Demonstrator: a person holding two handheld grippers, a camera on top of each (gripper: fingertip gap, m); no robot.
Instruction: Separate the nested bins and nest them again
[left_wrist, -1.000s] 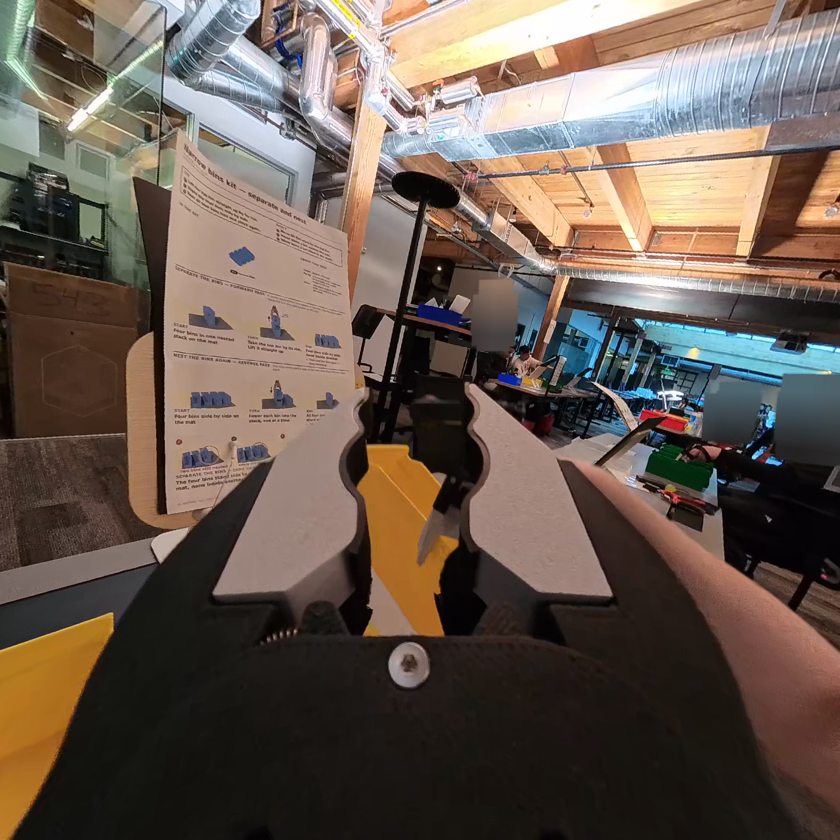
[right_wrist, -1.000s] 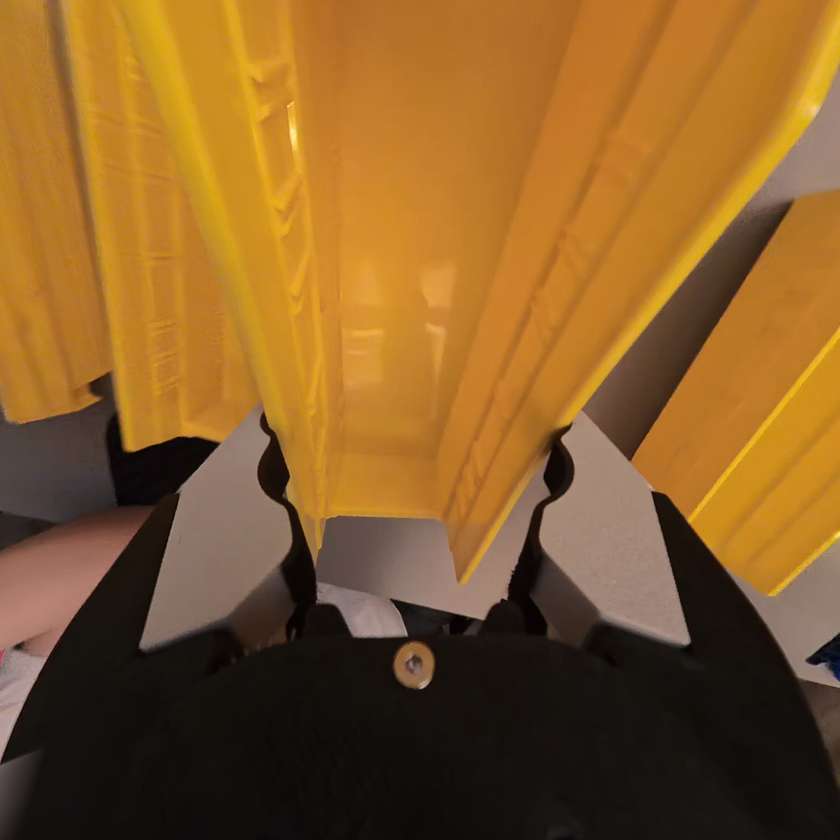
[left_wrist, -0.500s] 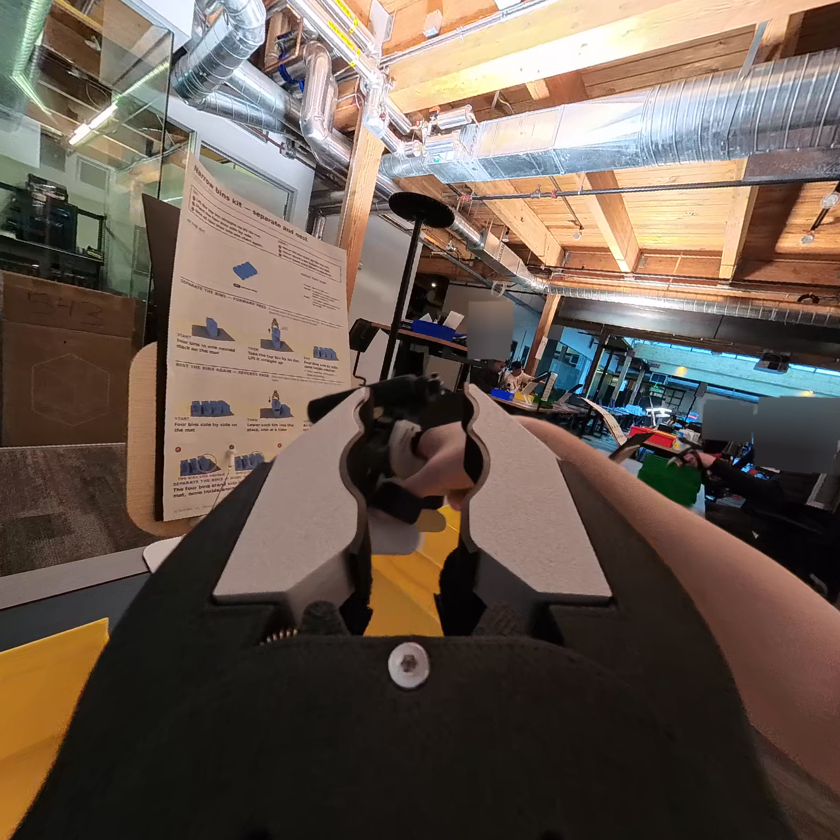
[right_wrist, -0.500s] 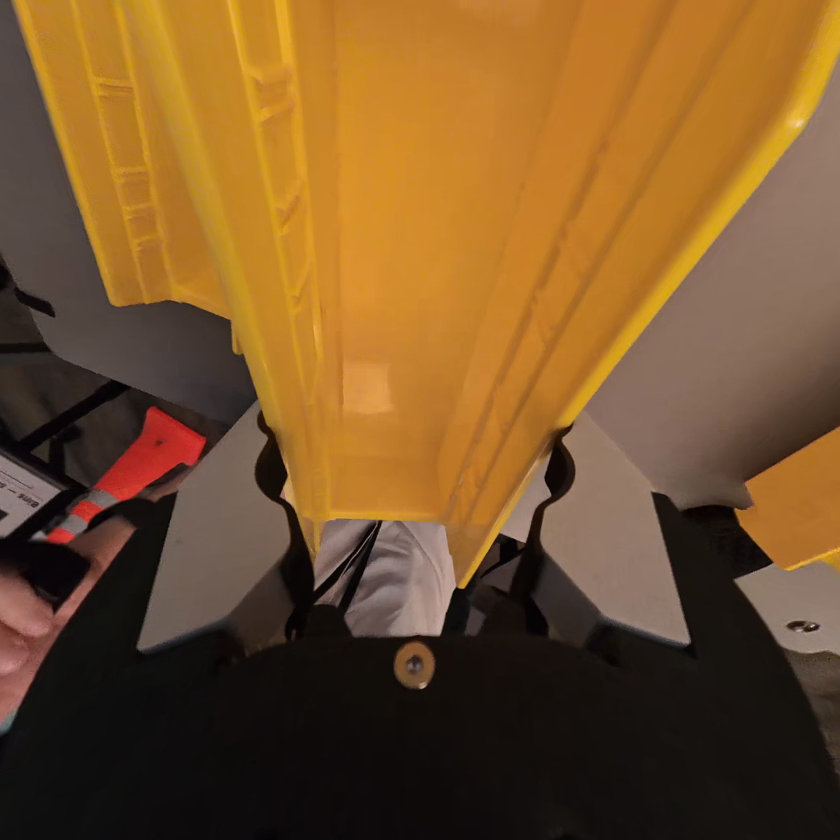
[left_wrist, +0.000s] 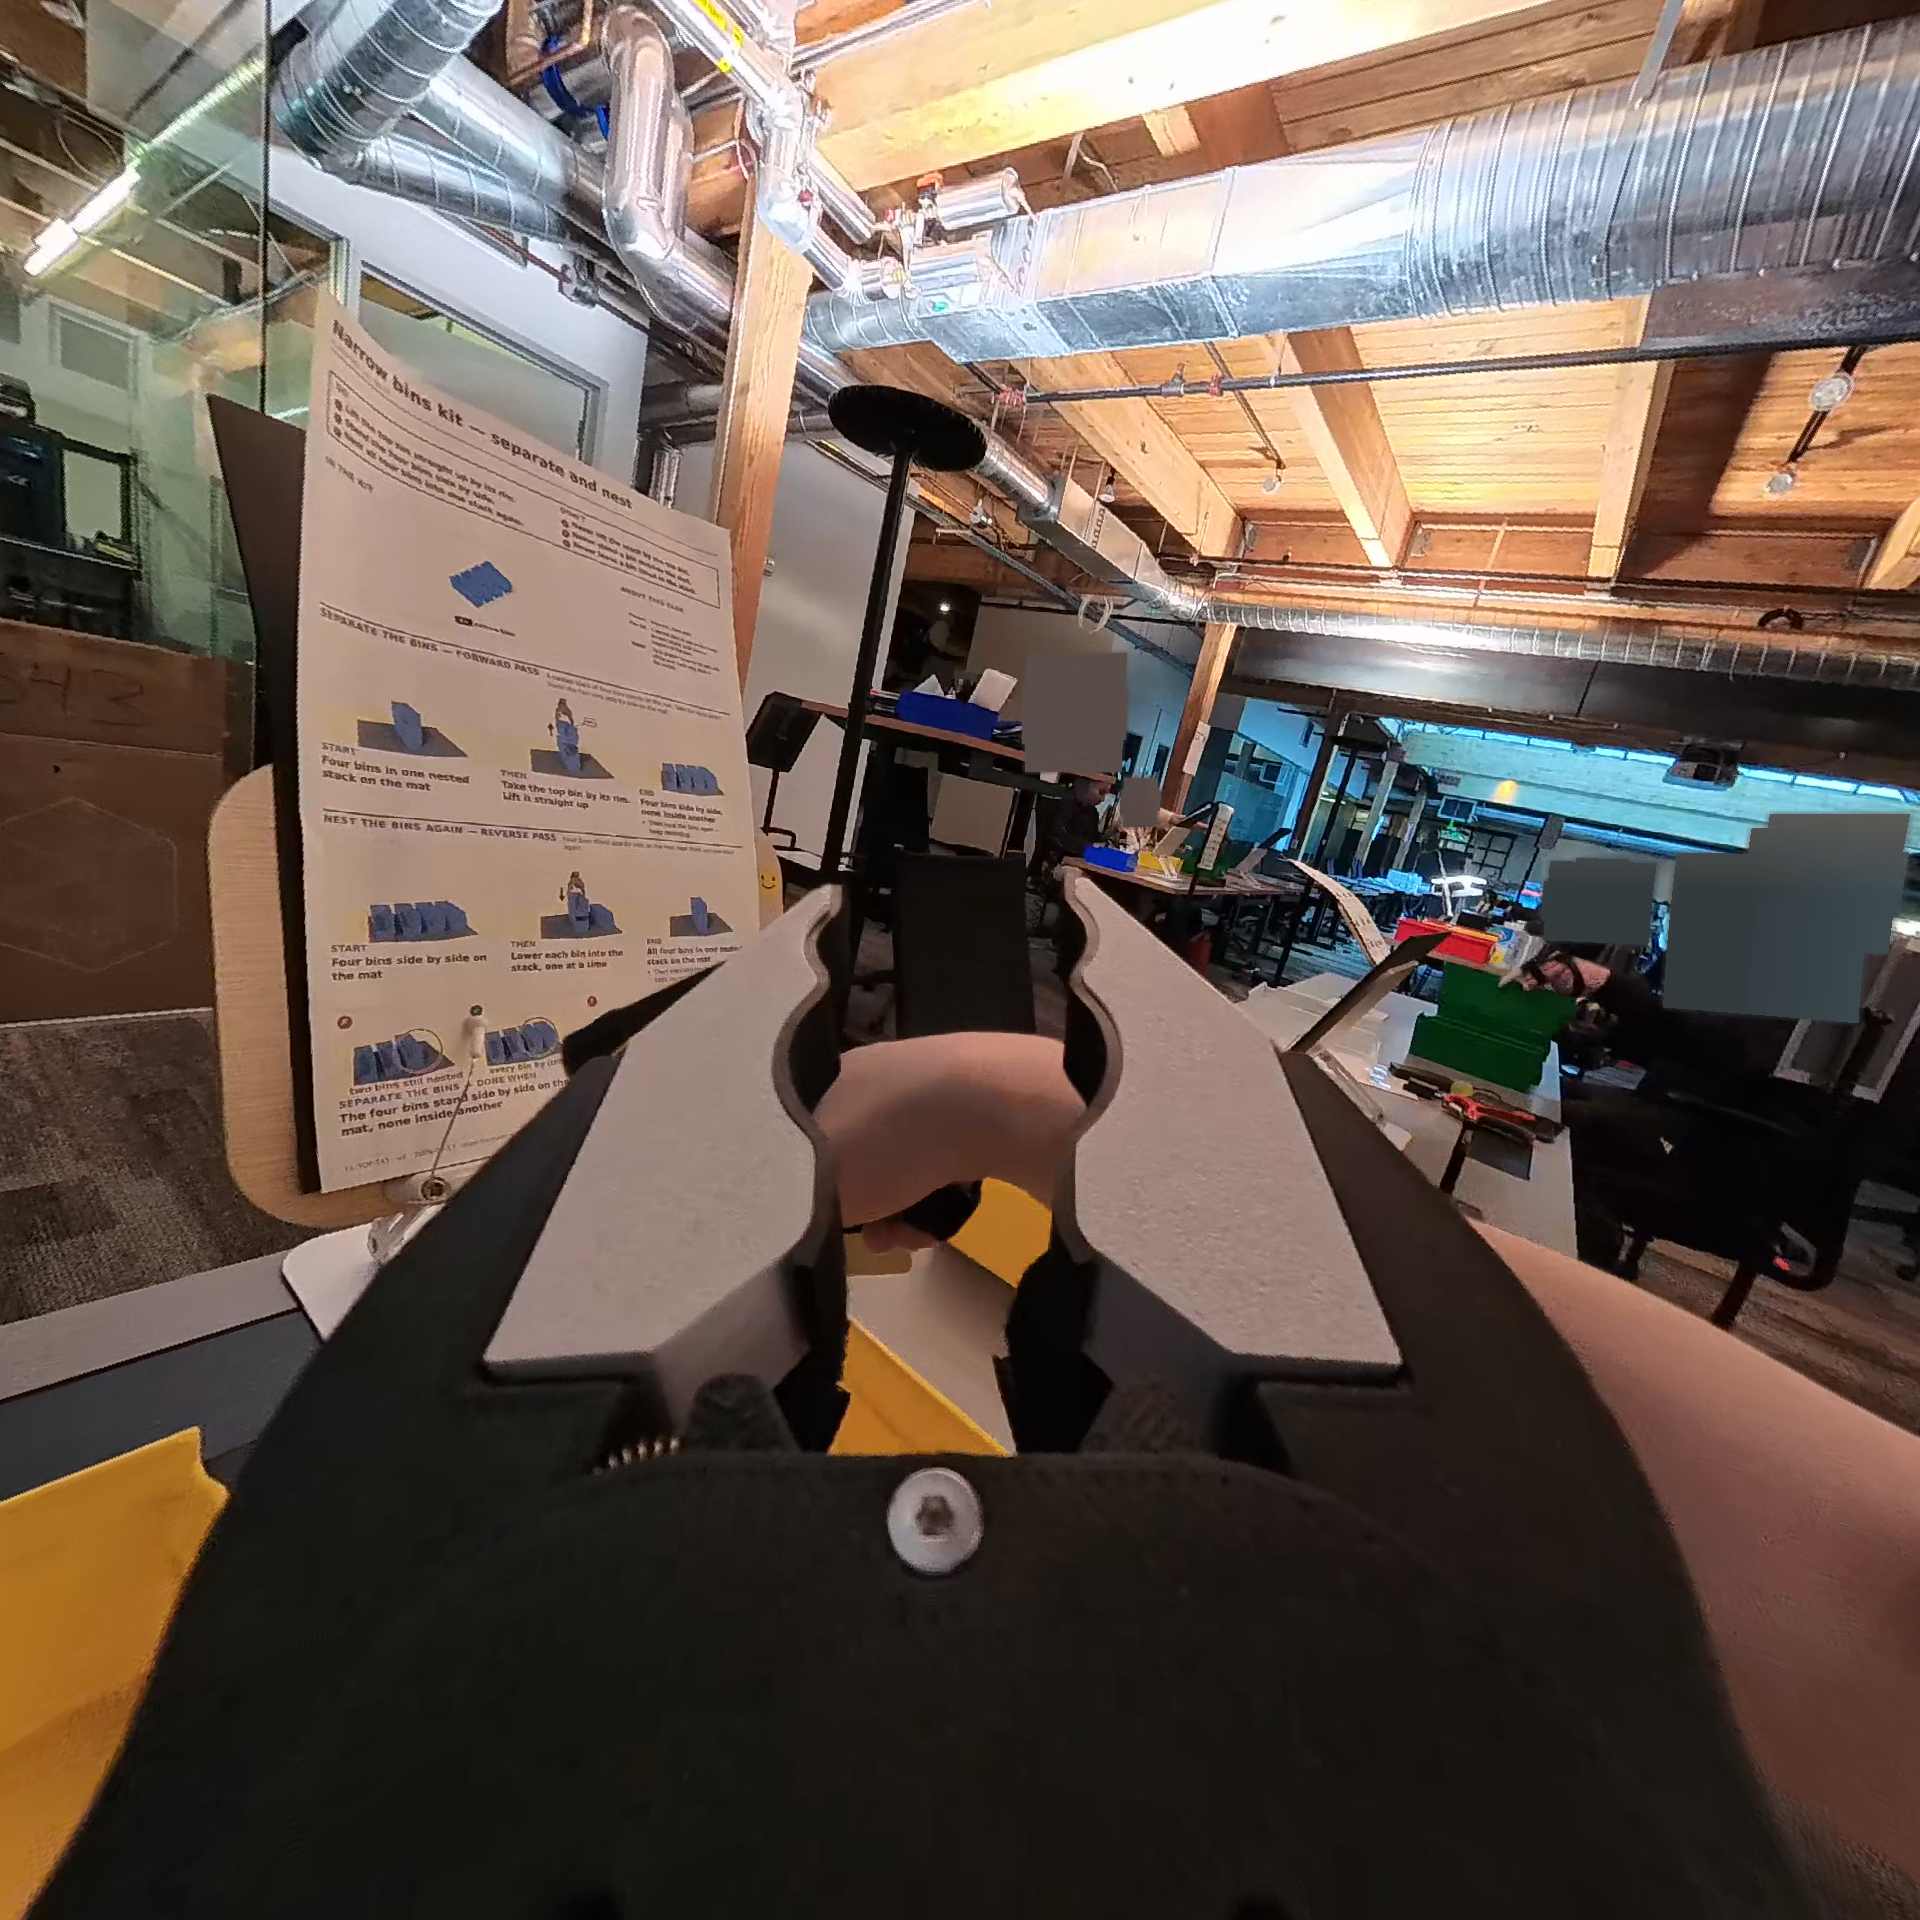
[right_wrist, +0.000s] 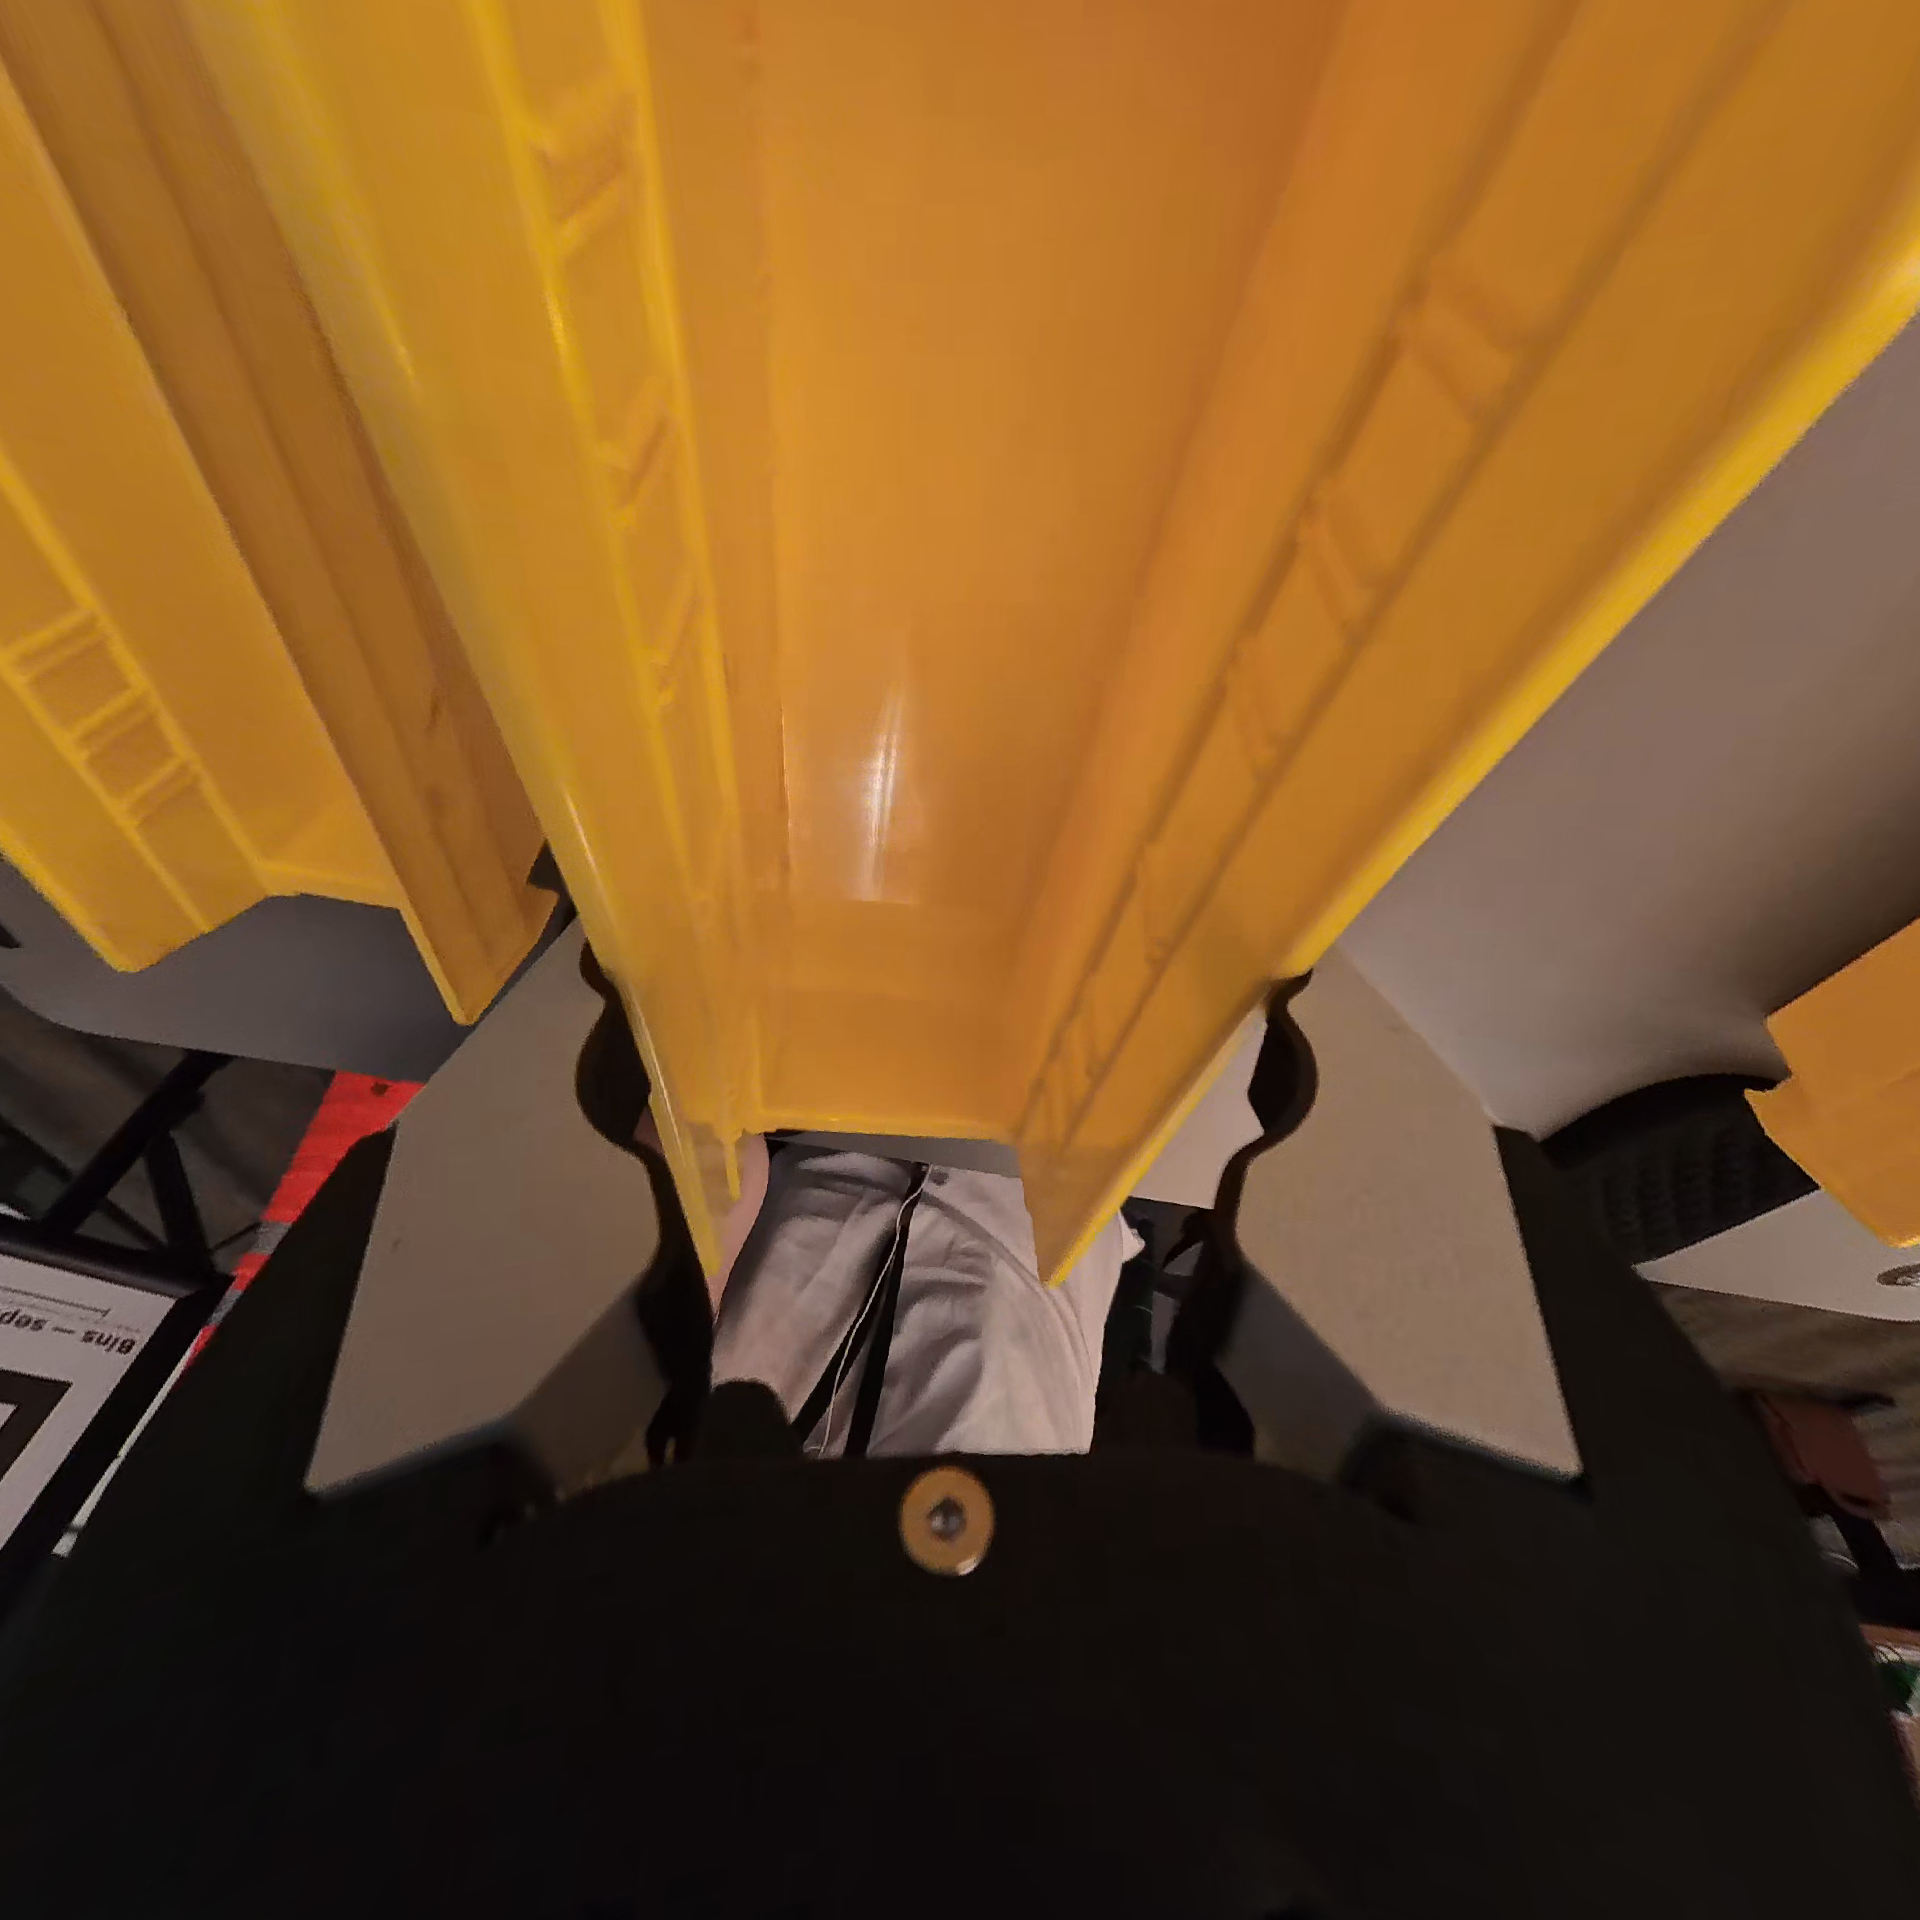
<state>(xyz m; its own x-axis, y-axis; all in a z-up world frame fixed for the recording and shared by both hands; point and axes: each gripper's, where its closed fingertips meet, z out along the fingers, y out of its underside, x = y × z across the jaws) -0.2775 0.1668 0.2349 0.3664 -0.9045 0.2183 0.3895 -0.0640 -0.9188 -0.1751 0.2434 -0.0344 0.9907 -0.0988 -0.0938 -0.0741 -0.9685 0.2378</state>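
only right gripper (right_wrist: 940, 1039) view shows held bin (right_wrist: 935, 520)

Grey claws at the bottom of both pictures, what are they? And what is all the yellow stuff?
They are grabbing tools. A person holds one in each hand, and each carries a camera looking along its two fingers. One picture is from the left tool: its fingers are apart with nothing between them. Past them you see an instruction sheet and the person's hand. The other picture is from the right tool, which grips a long yellow bin by its sides. Two other yellow bins show on either side, against a pale table.
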